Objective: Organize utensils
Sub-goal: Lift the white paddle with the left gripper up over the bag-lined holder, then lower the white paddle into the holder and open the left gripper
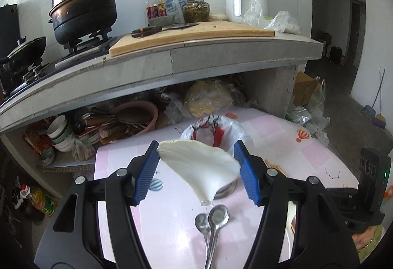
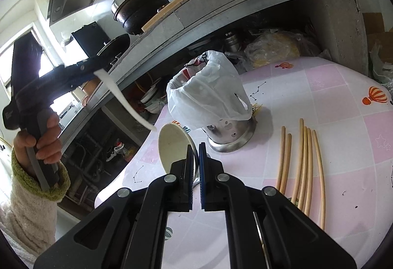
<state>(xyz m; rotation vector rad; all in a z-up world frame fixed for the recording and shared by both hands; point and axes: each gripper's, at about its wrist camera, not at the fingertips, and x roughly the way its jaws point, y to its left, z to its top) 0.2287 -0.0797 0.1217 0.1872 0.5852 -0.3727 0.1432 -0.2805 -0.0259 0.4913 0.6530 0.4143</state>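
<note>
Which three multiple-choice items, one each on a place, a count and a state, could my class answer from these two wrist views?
1. Where do the chopsticks lie?
A. On the pink tablecloth beside the metal holder
B. On the cutting board
C. Inside the pot

2. How many metal spoons lie on the table?
A. One
B. Two
C. Four

3. What state is the white paddle in?
A. Flat on the table
B. Clamped in the left gripper, off the table
C. Standing in the holder

Key:
1 A: the chopsticks lie on the tablecloth right of the metal holder.
2 B: two metal spoons lie side by side.
3 B: the white paddle spans the left gripper pads, above the table.
</note>
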